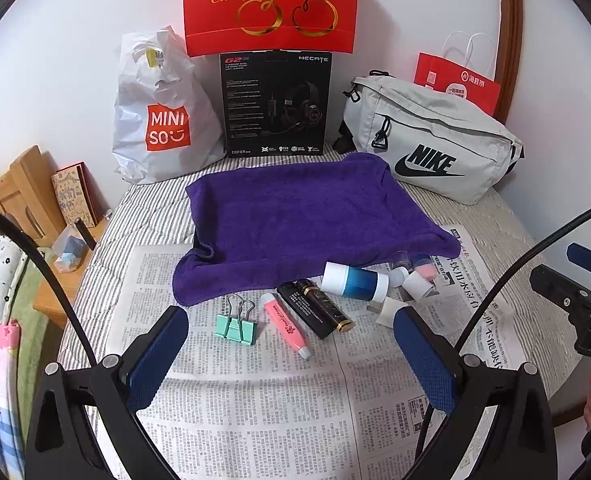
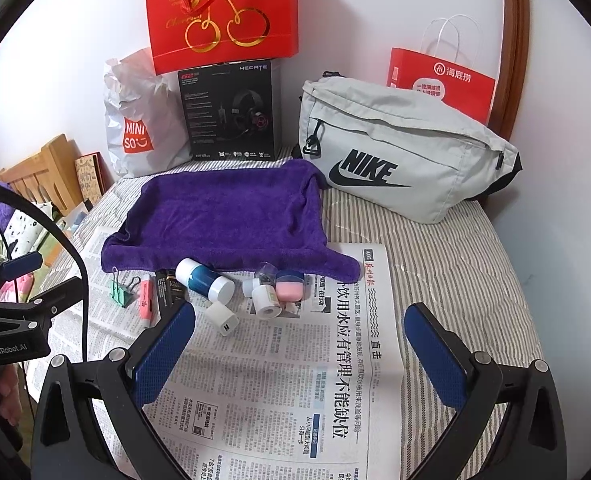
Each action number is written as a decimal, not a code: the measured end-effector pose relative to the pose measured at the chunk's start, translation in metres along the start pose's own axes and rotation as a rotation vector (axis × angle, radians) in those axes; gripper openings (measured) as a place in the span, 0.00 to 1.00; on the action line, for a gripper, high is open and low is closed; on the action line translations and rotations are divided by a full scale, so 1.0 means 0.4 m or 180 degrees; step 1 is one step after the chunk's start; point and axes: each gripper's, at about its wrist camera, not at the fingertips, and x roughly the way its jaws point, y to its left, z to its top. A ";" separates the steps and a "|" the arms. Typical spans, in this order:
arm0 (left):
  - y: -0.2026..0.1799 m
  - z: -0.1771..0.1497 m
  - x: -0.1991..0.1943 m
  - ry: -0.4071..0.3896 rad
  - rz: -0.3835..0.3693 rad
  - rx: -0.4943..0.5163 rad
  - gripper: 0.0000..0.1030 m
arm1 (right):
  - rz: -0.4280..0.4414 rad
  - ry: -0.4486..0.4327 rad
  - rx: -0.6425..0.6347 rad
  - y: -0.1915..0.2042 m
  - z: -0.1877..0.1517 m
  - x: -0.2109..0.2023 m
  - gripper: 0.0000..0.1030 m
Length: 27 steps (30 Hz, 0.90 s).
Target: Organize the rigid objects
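Lining up along the newspaper (image 1: 255,400), left to right, were clip (image 1: 236,326), pink marker (image 1: 285,327), black tube (image 1: 314,307), blue bottle (image 1: 353,282). Left gripper (image 1: 291,354) and right gripper (image 2: 301,354) hung wide, empty; I'd center on the clip's body first.

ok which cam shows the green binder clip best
The left wrist view: the green binder clip lies whole and near the centre, on the newspaper. In the right wrist view it is small at the left.
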 end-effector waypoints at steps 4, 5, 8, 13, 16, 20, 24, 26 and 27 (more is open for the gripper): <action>0.001 -0.001 -0.001 0.0003 0.0012 0.0005 1.00 | -0.0007 0.0006 -0.0011 0.002 -0.002 0.000 1.00; 0.000 -0.001 0.000 0.0001 0.0011 0.0002 1.00 | -0.0007 0.0016 -0.0017 0.002 -0.002 0.000 1.00; 0.000 -0.002 -0.001 0.0000 0.0014 0.0004 1.00 | -0.0010 0.0006 -0.0022 0.004 -0.003 -0.004 1.00; 0.000 -0.001 -0.002 0.0006 0.0017 0.0005 1.00 | -0.0003 -0.0003 -0.0032 0.006 -0.002 -0.009 1.00; -0.001 -0.002 -0.003 0.0004 0.0007 0.0008 1.00 | 0.0000 -0.0001 -0.0036 0.007 -0.002 -0.009 1.00; -0.002 -0.002 -0.003 0.0004 0.0015 0.0021 1.00 | 0.0005 0.0010 -0.0030 0.007 -0.001 -0.007 1.00; -0.002 -0.003 -0.004 0.0003 0.0018 0.0025 1.00 | -0.0011 0.0030 -0.0047 0.010 -0.003 -0.003 1.00; -0.002 -0.003 -0.004 -0.0002 0.0007 0.0026 1.00 | -0.0008 0.0034 -0.0046 0.010 -0.004 -0.003 1.00; -0.002 -0.003 -0.005 -0.0008 -0.0006 0.0029 1.00 | -0.0008 0.0034 -0.0046 0.011 -0.004 -0.002 1.00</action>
